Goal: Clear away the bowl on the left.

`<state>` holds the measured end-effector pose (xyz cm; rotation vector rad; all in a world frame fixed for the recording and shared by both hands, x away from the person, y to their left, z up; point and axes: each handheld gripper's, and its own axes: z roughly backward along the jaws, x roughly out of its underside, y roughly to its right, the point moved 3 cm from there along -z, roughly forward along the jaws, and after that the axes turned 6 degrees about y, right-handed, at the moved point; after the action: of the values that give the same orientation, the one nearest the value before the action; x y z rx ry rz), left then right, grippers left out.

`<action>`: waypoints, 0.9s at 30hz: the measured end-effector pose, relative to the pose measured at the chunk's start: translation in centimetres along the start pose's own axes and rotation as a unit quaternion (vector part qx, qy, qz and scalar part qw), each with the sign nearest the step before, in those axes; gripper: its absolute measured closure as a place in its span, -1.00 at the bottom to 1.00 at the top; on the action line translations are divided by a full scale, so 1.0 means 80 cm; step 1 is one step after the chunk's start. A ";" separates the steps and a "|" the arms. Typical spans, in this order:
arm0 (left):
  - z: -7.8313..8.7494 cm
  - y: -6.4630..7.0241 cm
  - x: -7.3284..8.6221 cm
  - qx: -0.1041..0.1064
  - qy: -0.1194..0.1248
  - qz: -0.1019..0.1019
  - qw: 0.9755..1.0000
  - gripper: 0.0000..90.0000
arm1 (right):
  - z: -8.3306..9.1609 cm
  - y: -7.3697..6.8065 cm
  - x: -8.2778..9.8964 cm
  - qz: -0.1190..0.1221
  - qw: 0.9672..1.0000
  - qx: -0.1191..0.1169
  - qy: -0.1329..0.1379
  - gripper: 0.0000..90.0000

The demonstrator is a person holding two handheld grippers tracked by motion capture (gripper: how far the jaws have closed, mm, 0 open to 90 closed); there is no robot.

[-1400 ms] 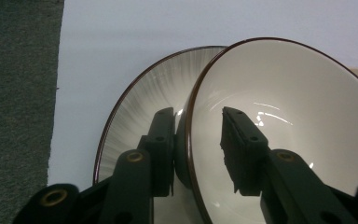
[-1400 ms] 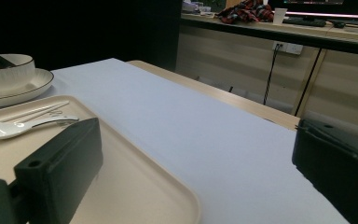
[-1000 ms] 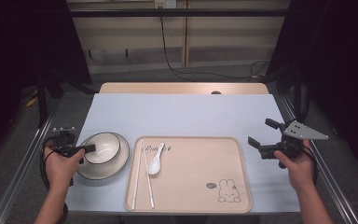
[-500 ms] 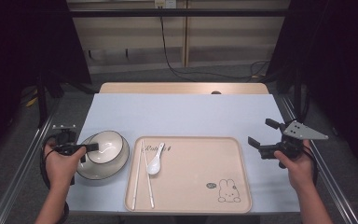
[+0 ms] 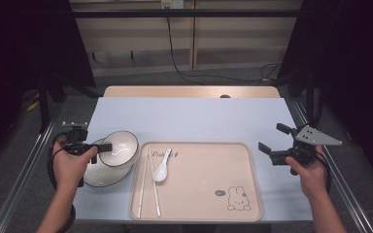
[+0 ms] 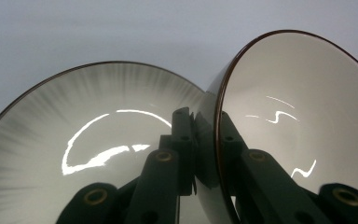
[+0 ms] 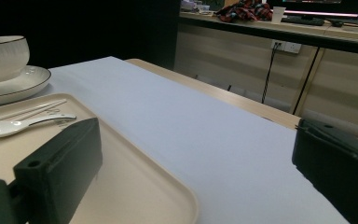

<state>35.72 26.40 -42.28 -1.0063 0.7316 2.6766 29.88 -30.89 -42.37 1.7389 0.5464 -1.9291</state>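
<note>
A white bowl (image 5: 120,148) with a dark rim hangs tilted just above a white plate (image 5: 96,175) at the table's left. My left gripper (image 5: 106,147) is shut on the bowl's near rim; in the left gripper view its jaws pinch the bowl wall (image 6: 205,154), one pad inside and one outside, with the plate (image 6: 74,140) beneath. A beige tray (image 5: 199,204) lies in the middle with a white spoon (image 5: 161,168) and a pair of chopsticks (image 5: 148,187) at its left side. My right gripper (image 5: 276,143) stands open beside the tray's right edge, nothing between its fingers.
A rabbit drawing (image 5: 237,199) marks the tray's near right corner. The pale blue table cover (image 5: 189,119) stretches back to a wooden strip (image 5: 189,91). Metal rails (image 5: 24,170) run along both table sides. In the right gripper view the bowl (image 7: 2,56) and plate (image 7: 14,84) sit far left.
My left gripper has lifted the bowl off the plate and moved it up and to the right, toward the tray. The right gripper has not moved.
</note>
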 end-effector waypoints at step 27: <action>-0.035 0.079 -0.004 0.074 0.005 -0.042 0.996 0.83 | -0.001 -0.001 0.001 -0.005 1.000 -0.005 0.000 -0.98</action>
<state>35.42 19.57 -41.44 -0.9895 0.8546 2.5062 29.85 -30.79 -42.45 1.7318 0.5652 -1.9300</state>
